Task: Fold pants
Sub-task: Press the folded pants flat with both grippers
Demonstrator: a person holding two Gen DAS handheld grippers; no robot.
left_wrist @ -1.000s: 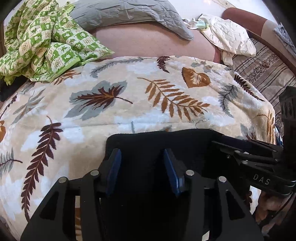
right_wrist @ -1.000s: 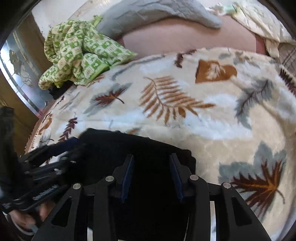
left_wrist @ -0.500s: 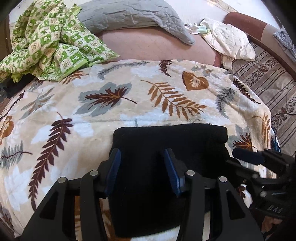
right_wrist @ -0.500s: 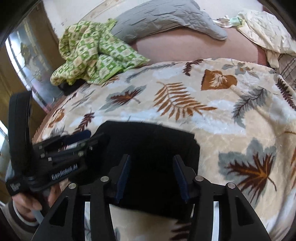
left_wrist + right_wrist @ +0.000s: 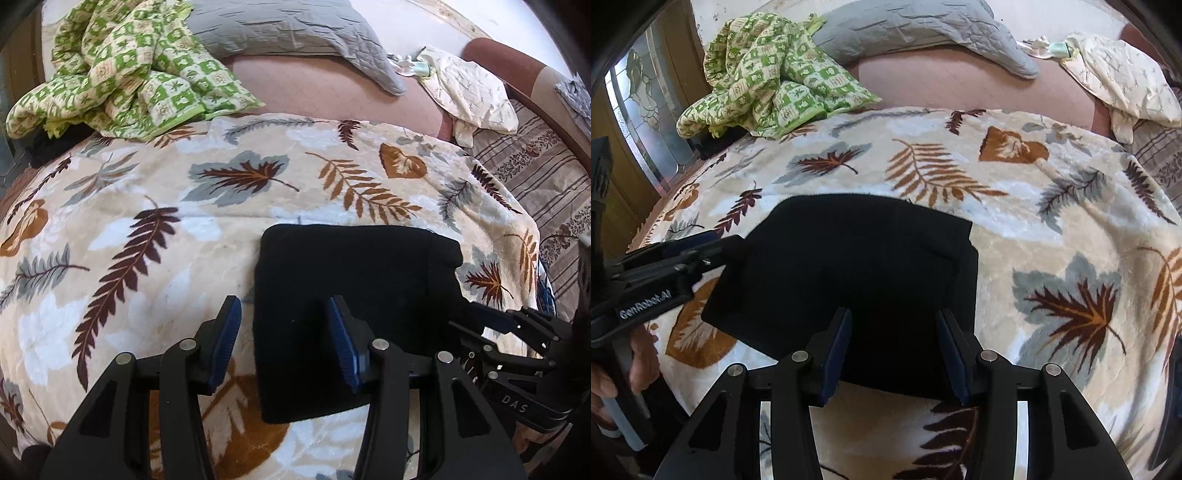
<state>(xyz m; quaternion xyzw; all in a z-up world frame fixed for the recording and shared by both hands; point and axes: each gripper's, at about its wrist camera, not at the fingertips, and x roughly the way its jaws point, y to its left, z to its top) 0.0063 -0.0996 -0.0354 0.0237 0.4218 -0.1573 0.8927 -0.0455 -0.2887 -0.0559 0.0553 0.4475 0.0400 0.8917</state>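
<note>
The folded black pants lie flat on the leaf-print blanket (a neat square), beneath both spread, empty grippers: left gripper, right gripper.

Bright, soft daylight fills both views, perhaps from the leaded glass panel. The folded black fabric pants read as near-featureless black. Fisheye bending curves the leaf-patterned plush blanket, and the corners vignette dark. Focus stays sharp.
</note>
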